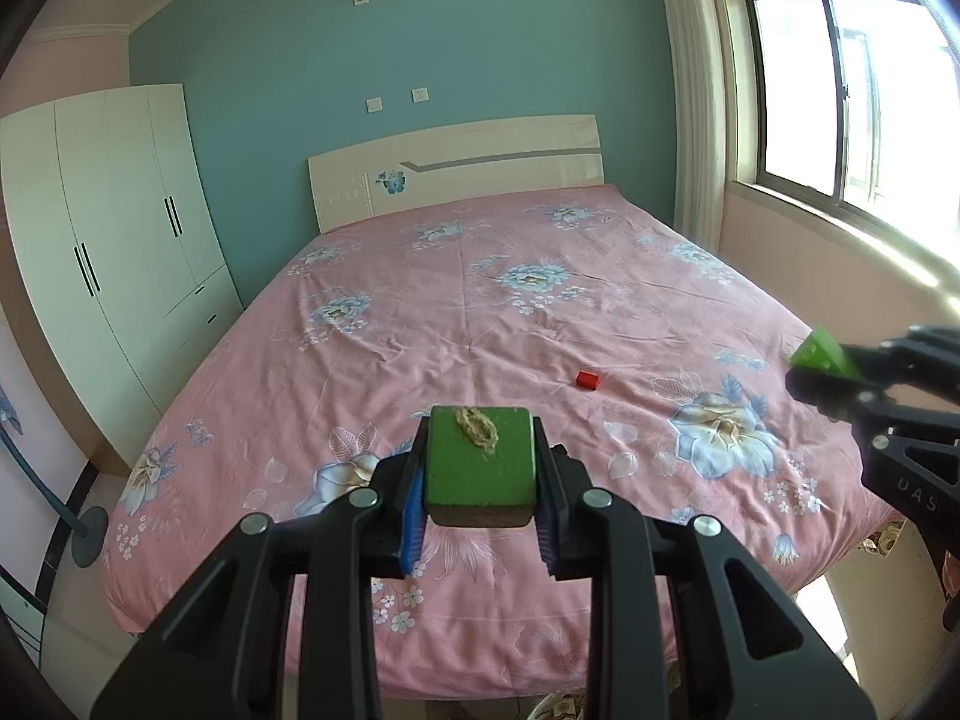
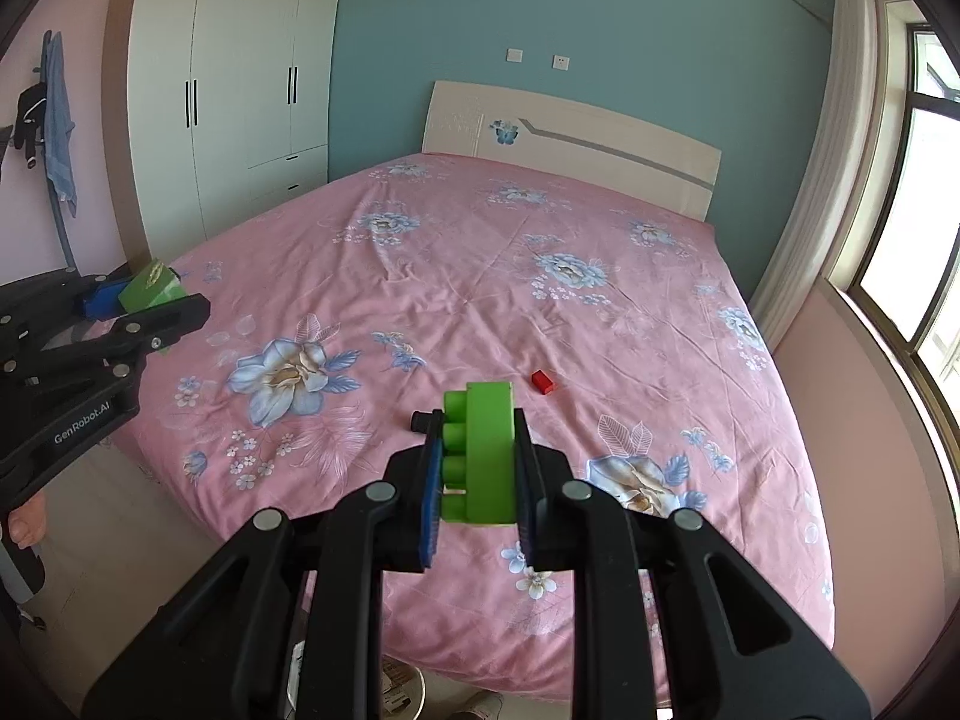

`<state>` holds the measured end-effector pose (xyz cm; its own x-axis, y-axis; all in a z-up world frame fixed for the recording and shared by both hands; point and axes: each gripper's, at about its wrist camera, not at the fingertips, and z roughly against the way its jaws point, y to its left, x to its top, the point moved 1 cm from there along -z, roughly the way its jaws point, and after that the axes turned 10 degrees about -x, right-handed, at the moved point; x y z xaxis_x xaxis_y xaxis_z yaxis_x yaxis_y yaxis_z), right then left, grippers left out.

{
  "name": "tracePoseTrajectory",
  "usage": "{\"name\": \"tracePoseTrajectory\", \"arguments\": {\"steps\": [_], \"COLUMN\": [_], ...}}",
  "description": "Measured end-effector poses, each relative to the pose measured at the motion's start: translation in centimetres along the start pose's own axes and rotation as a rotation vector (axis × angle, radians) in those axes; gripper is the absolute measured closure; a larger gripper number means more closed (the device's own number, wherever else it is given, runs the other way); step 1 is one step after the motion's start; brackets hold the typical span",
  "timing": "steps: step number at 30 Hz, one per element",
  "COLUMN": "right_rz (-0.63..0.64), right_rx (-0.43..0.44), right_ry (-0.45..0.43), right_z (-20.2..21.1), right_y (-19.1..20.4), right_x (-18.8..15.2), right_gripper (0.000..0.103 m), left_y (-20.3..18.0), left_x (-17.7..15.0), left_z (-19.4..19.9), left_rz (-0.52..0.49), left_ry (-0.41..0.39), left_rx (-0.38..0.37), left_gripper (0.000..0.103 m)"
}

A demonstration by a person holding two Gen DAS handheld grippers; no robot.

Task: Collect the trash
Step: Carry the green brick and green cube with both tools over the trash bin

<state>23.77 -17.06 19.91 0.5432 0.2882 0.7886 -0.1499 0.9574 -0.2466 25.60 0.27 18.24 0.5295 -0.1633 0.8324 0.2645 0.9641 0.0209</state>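
Observation:
My left gripper is shut on a green block with a beige crust on its top, held above the foot of the bed. My right gripper is shut on a green studded toy brick, also above the bed's foot. A small red block lies on the pink floral bedspread, ahead and a little right of both grippers; it also shows in the right wrist view. The right gripper shows at the right edge of the left wrist view, the left gripper at the left edge of the right wrist view.
A white wardrobe stands left of the bed. A headboard backs onto the blue wall. A window and curtain are on the right. A stand with hanging clothes is at far left. A bin rim shows on the floor below.

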Motion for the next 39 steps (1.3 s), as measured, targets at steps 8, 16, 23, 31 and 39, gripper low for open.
{"name": "tracePoseTrajectory", "arguments": {"steps": [8, 16, 23, 31, 39], "right_rz": [0.04, 0.081, 0.111, 0.128, 0.109], "right_rx": [0.004, 0.028, 0.052, 0.098, 0.152], "right_ry": [-0.073, -0.079, -0.039, 0.047, 0.146], "right_z": [6.3, 8.1, 7.5, 4.6, 0.6], "right_y": [0.9, 1.8, 3.4, 5.0, 7.0], "right_x": [0.2, -1.8, -5.0, -9.3, -14.0], "right_gripper": [0.081, 0.081, 0.081, 0.081, 0.081], "left_y": [1.1, -0.4, -0.9, -1.4, -2.0], "left_x": [-0.5, -3.4, -7.4, -13.1, -18.9], "left_z": [5.4, 7.2, 4.8, 0.5, -4.2], "left_rz": [-0.012, -0.093, -0.109, -0.105, -0.081], "left_ry": [-0.032, -0.014, 0.08, 0.218, 0.361], "left_rx": [0.013, -0.011, -0.047, -0.095, -0.138], "left_gripper": [0.071, 0.071, 0.071, 0.071, 0.071]}}
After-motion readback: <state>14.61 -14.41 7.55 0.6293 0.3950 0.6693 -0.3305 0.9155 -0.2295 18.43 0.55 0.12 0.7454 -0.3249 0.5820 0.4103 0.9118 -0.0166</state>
